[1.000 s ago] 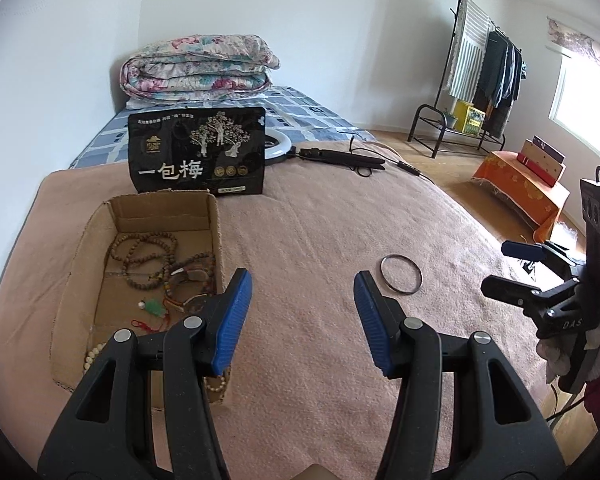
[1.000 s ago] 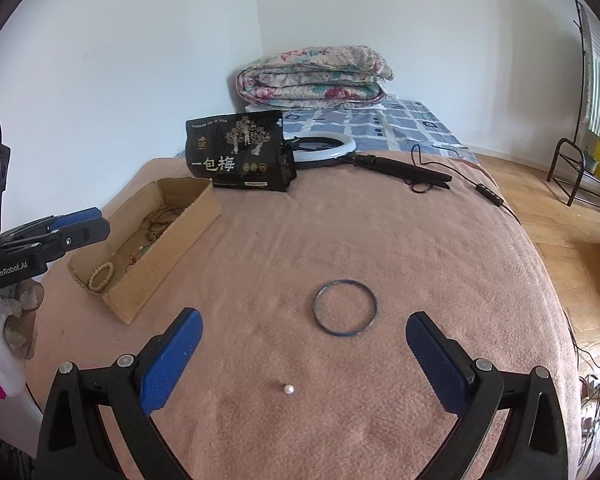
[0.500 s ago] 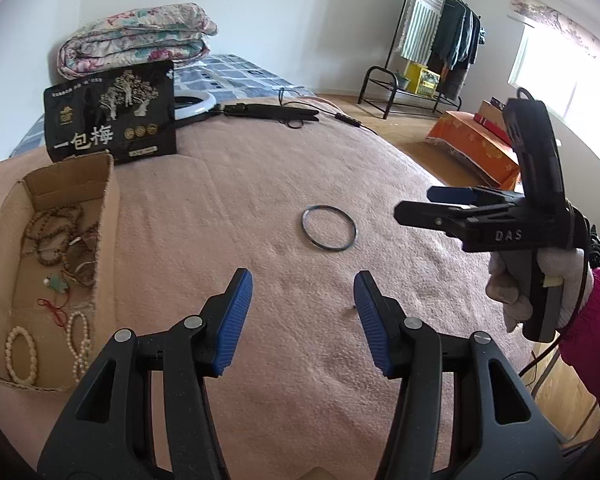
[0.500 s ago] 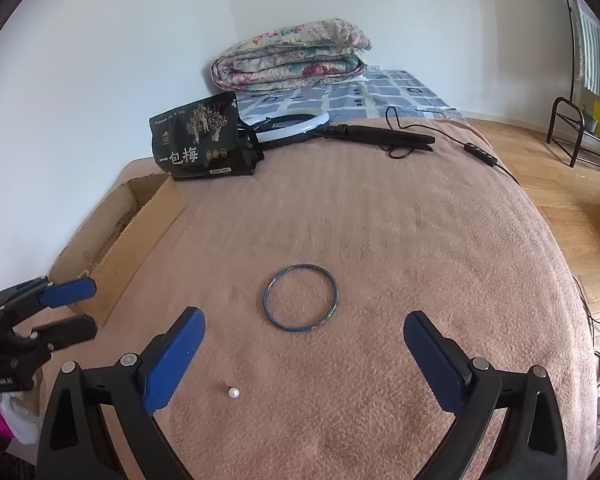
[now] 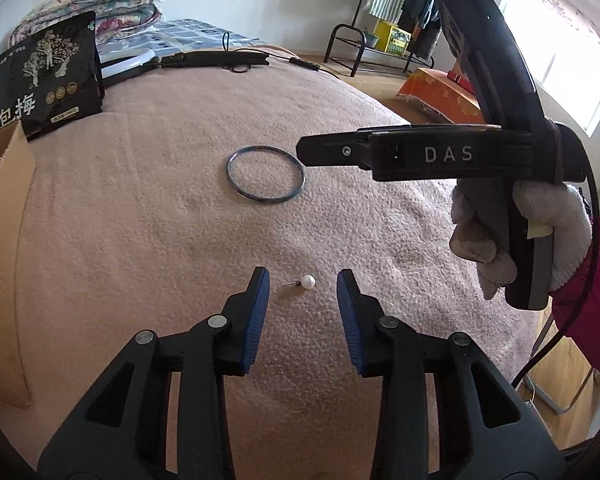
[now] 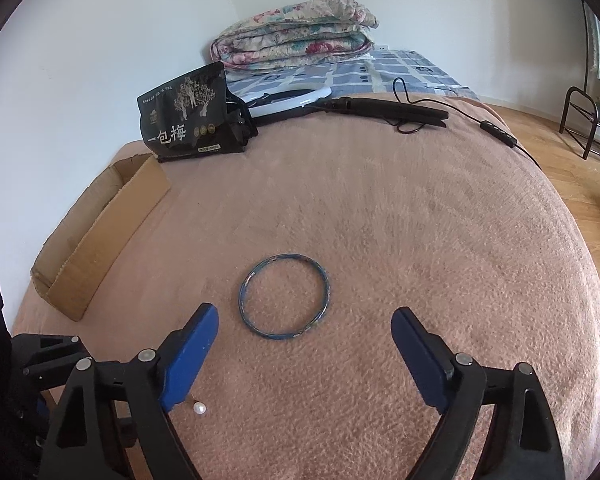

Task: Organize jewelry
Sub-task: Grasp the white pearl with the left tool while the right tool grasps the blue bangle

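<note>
A small pearl stud earring (image 5: pixel 308 281) lies on the pink blanket (image 5: pixel 140 208), just ahead of my left gripper (image 5: pixel 303 280). Its blue pads flank the pearl without touching it, and the jaws are closing. A thin blue bangle (image 6: pixel 284 301) lies flat further out, right in front of my right gripper (image 6: pixel 305 318), whose wide jaws are closing with nothing between them. The pearl (image 6: pixel 199 407) also shows beside that gripper's left finger. The bangle (image 5: pixel 265 174) sits partly under the right gripper body (image 5: pixel 440 154) in the left wrist view. A cardboard box (image 6: pixel 100 236) stands at the left.
A black snack bag (image 6: pixel 188 116) stands at the back left beside a ring light and its cable (image 6: pixel 400 110). Folded quilts (image 6: pixel 296 32) lie behind. A gloved hand (image 5: pixel 540 232) holds the right gripper. A clothes rack (image 5: pixel 384 20) stands off the bed at the right.
Both grippers have come down and forward toward the blanket. The left one swung right from the box to the pearl and narrowed its jaws. The right one neared the bangle and narrowed slightly.
</note>
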`<state>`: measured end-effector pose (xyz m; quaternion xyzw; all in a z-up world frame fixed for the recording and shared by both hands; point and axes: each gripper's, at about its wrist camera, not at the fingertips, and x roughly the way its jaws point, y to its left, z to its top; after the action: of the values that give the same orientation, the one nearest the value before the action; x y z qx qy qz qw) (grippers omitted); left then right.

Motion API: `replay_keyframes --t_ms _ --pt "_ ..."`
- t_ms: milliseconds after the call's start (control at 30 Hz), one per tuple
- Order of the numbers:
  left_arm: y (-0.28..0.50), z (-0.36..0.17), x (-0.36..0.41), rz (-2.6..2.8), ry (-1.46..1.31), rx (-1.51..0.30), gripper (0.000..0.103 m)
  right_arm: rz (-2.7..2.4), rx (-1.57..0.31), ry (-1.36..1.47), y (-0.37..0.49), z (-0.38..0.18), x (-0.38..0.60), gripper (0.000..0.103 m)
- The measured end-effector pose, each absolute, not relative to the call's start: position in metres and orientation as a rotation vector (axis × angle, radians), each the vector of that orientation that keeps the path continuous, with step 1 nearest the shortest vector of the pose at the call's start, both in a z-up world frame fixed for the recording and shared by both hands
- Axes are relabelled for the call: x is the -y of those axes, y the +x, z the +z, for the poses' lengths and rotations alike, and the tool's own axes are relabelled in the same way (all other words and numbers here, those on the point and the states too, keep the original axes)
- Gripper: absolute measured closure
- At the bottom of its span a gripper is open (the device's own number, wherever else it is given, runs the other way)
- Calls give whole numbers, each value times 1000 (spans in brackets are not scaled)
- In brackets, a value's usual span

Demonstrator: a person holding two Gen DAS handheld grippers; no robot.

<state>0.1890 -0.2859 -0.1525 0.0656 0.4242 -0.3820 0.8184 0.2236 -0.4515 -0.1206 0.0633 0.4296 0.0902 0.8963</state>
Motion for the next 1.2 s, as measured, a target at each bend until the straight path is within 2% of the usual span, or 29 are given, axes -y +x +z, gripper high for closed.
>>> replay_keyframes --t_ms 100,133,167,300,400,1033,1133,1200 --pt "190 -159 294 -813 164 -902 69 191 -897 133 228 -126 452 17" --pt "189 -161 296 -810 174 -900 75 194 -897 134 230 -127 452 17" --pt "189 -163 298 -804 185 -900 77 199 -897 135 231 -128 451 18" --pt "190 -169 301 -788 195 -901 77 221 -900 130 237 -132 446 18" --pt "193 -172 301 -771 201 -905 86 231 -907 128 243 -137 441 18" --pt "195 -172 294 -742 200 -910 87 239 -966 26 271 -161 409 18" --pt "196 -172 293 -741 198 -910 87 200 -976 -43 272 -162 403 28" --pt "196 -172 291 -738 197 -911 87 195 -979 -60 272 -162 402 29"
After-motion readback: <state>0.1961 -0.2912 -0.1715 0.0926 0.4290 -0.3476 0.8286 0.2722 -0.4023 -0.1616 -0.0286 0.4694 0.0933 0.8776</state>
